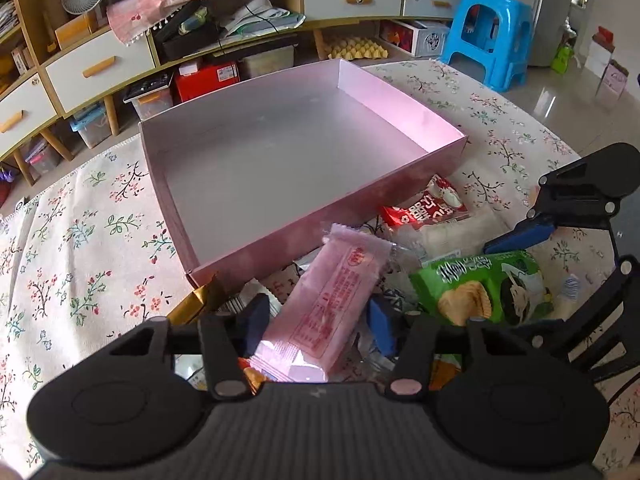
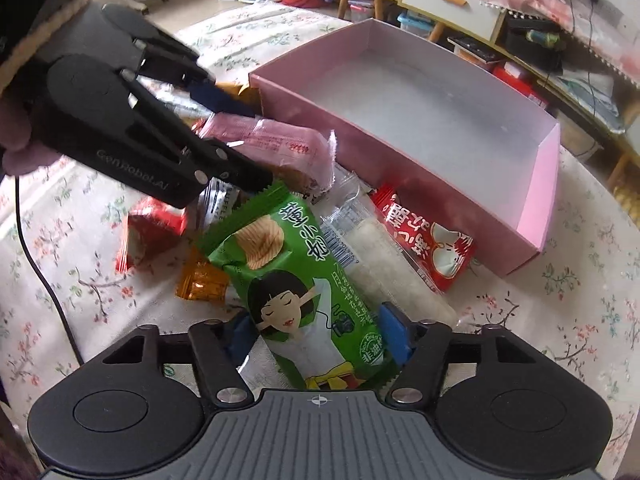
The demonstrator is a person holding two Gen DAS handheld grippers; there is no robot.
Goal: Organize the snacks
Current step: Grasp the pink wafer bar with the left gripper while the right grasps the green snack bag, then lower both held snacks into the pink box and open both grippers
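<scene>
An open pink box (image 1: 400, 116) stands on the floral tablecloth with nothing inside it; its near wall (image 2: 360, 136) faces the snack pile. My left gripper (image 1: 318, 324) has its blue pads against both sides of a pink snack packet (image 1: 328, 292), which points toward the box. The right wrist view shows that left gripper (image 2: 260, 144) around the pink packet (image 2: 280, 140). My right gripper (image 2: 316, 336) is shut on a green crisp packet (image 2: 288, 272) that lies lengthwise between its pads. From the left wrist view, the right gripper (image 1: 508, 280) straddles the green packet (image 1: 480, 284).
Beside the box lie a red-and-white packet (image 2: 428, 236), a clear white rice-cracker packet (image 2: 372, 256), an orange sweet (image 2: 200, 284) and a red packet (image 2: 152, 232). Behind the table are a cabinet with drawers (image 1: 100, 68) and a blue stool (image 1: 488, 32). A hand (image 2: 16, 136) holds the left gripper.
</scene>
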